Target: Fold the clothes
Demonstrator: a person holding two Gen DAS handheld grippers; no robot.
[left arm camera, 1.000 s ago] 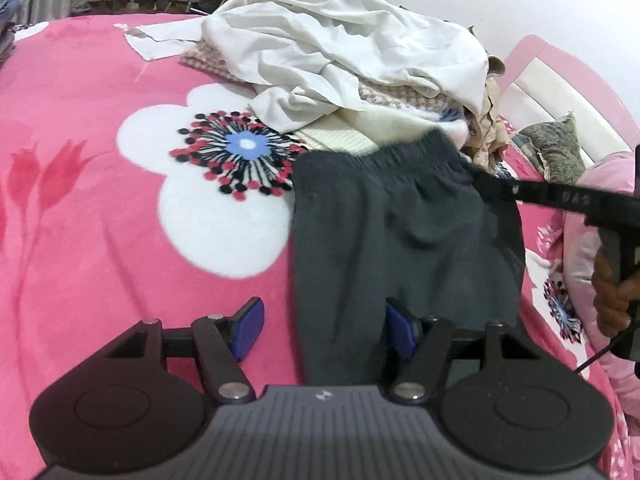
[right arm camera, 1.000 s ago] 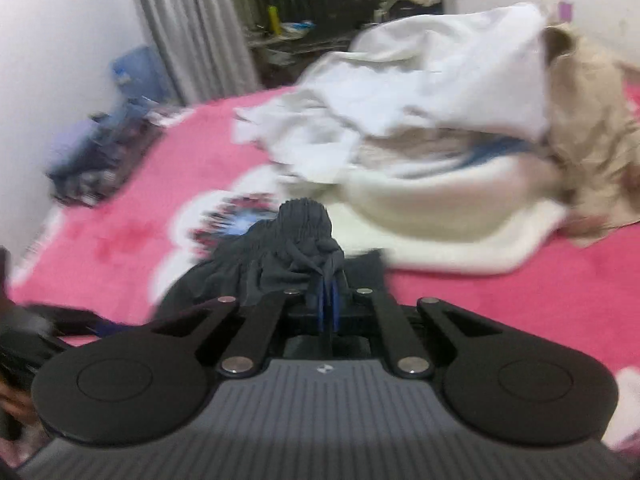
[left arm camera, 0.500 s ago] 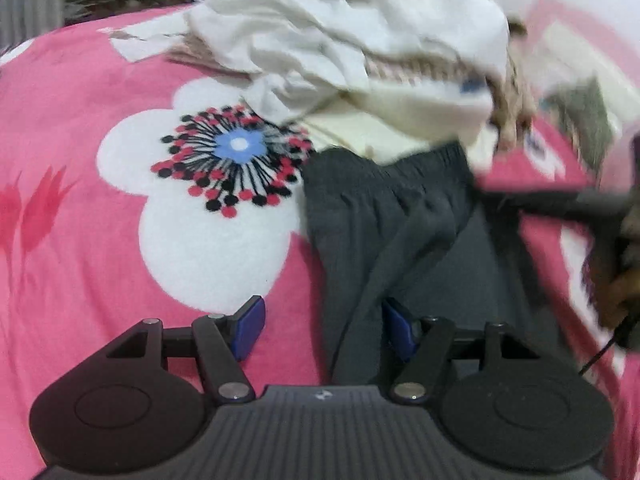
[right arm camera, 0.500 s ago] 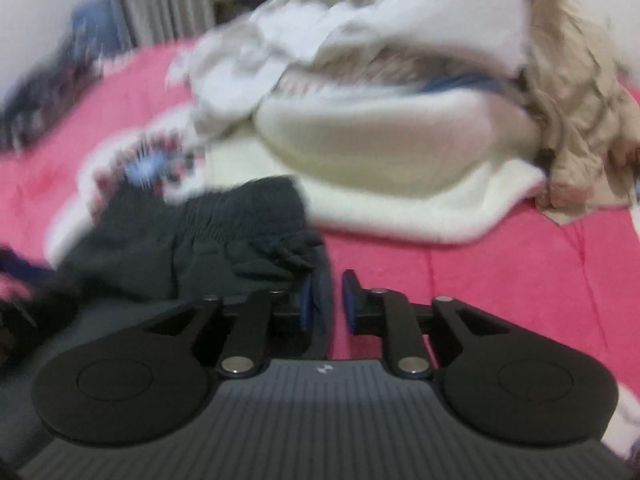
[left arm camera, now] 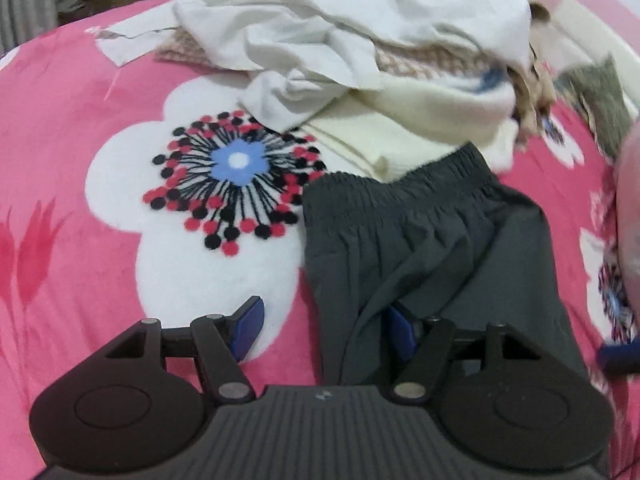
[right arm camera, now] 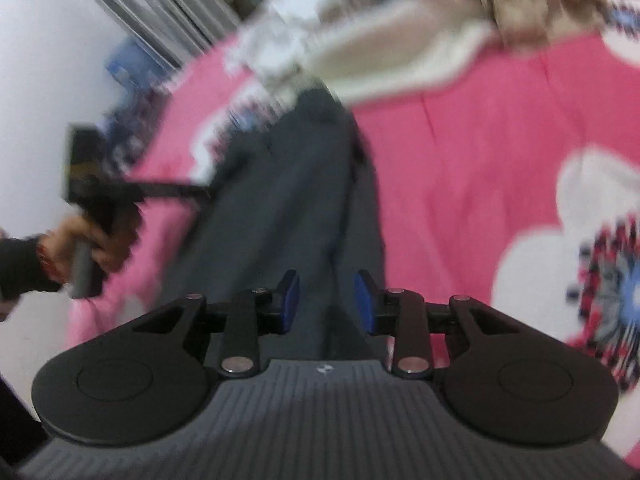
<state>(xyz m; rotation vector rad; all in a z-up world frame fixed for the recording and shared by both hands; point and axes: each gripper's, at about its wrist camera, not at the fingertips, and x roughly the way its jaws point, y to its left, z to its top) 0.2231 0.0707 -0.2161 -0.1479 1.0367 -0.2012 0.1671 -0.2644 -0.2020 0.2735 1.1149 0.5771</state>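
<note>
Dark grey trousers (left arm camera: 432, 248), thin matte knit with a gathered elastic waistband at the far end, lie flat and lengthwise on the bed, creased down the middle. Just beyond the waistband sits a heap of clothes (left arm camera: 360, 40): crumpled white cotton on top, a fluffy cream fleece and a beige knit under it, touching the trousers' far edge.

The bed carries a plush pink blanket (left arm camera: 60, 120) printed with big white flowers with blue centres and red and black dots. Grey curtain and white wall lie far left; the right wrist view is heavily motion-blurred.

Left gripper (left arm camera: 324, 328) stands wide apart, blue pads straddling the trousers' left edge; its right pad sits against a fold, nothing pinched. Right gripper (right arm camera: 327, 306) is opening, jaws partly apart over the near trouser fabric, which lies between the pads but unclamped. A hand (right arm camera: 86, 246) in a dark sleeve holds the left gripper's handle.

A second ago the right gripper pinched the bunched waistband; the waistband now lies spread flat, and that gripper has dropped back along the trousers.
</note>
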